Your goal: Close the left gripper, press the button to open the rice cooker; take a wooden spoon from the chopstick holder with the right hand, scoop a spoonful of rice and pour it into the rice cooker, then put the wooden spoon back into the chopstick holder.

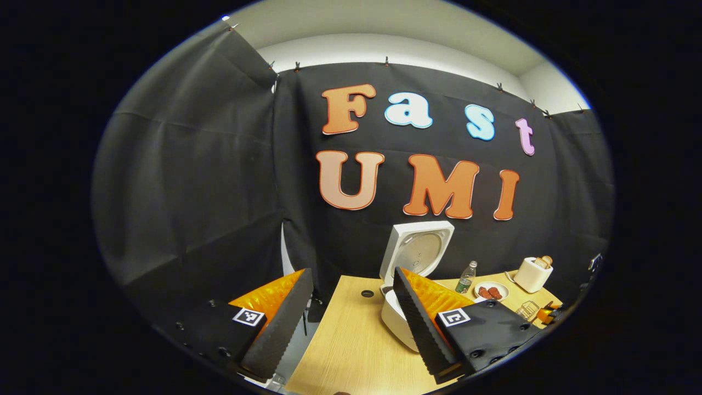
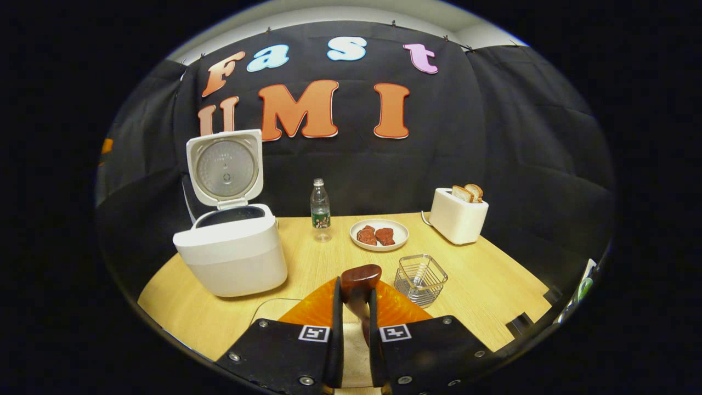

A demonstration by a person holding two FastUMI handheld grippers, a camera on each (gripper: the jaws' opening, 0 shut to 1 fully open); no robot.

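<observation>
In the right gripper view, my right gripper (image 2: 355, 292) is shut on the wooden spoon (image 2: 360, 276). The spoon's dark rounded end sticks out just past the fingertips, above the table's near edge. The white rice cooker (image 2: 231, 258) stands at the left with its lid (image 2: 225, 167) raised upright. The wire chopstick holder (image 2: 420, 278) sits just right of the spoon. White grains show low between the fingers, inside a clear container (image 2: 272, 307). In the left gripper view, my left gripper (image 1: 352, 274) is open and holds nothing. The open rice cooker (image 1: 392, 315) is partly hidden behind its right finger (image 1: 419, 323).
Behind the spoon stand a plastic bottle (image 2: 320, 211), a plate of meat slices (image 2: 379, 235) and a white toaster (image 2: 458, 216) holding bread. The wooden table (image 2: 493, 285) ends near the booth wall at the right. The left gripper hangs over the table's left edge (image 1: 323, 329).
</observation>
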